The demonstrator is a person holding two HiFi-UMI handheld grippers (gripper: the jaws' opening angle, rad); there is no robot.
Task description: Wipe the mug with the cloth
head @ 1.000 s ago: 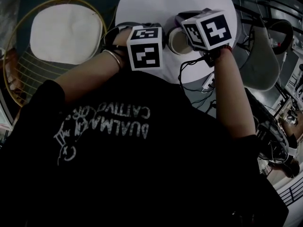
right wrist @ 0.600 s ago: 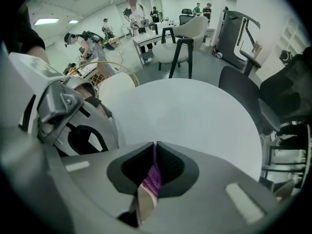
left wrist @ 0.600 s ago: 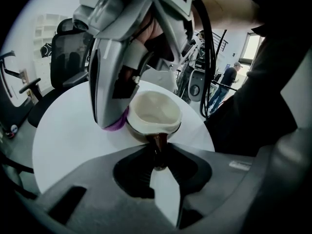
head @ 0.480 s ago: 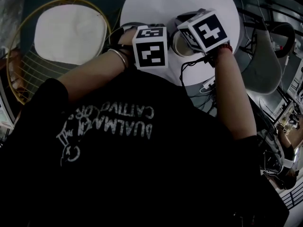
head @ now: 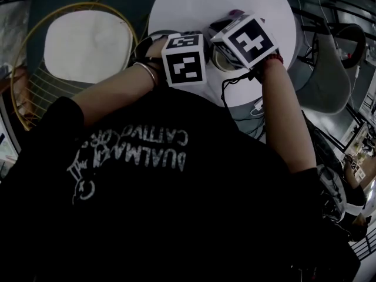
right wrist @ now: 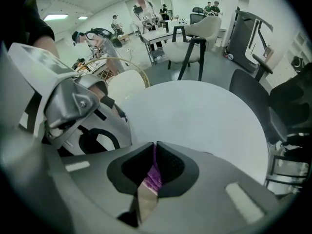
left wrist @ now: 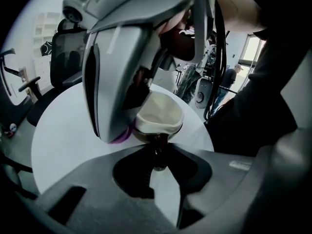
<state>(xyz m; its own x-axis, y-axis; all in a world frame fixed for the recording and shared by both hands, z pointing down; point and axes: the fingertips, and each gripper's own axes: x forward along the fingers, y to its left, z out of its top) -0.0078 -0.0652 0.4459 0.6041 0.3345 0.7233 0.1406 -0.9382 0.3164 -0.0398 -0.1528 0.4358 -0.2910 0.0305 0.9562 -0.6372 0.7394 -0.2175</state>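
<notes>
The left gripper (left wrist: pixel 159 156) is clamped on the handle (left wrist: pixel 157 144) of the cream-lined mug (left wrist: pixel 160 112). This is judged to steady the mug upright over the round white desk (left wrist: pixel 58 140) against wiping pressure. The right gripper (right wrist: pixel 155 146) points steeply down with its jaws pressed together on a purple cloth (right wrist: pixel 153 177), and a fold left free beyond the tips serves as the wiping face. The mug stands directly ahead of the left gripper, with the cloth at its outer wall just below the rim, to one side of the handle; actual contact cannot be confirmed.
</notes>
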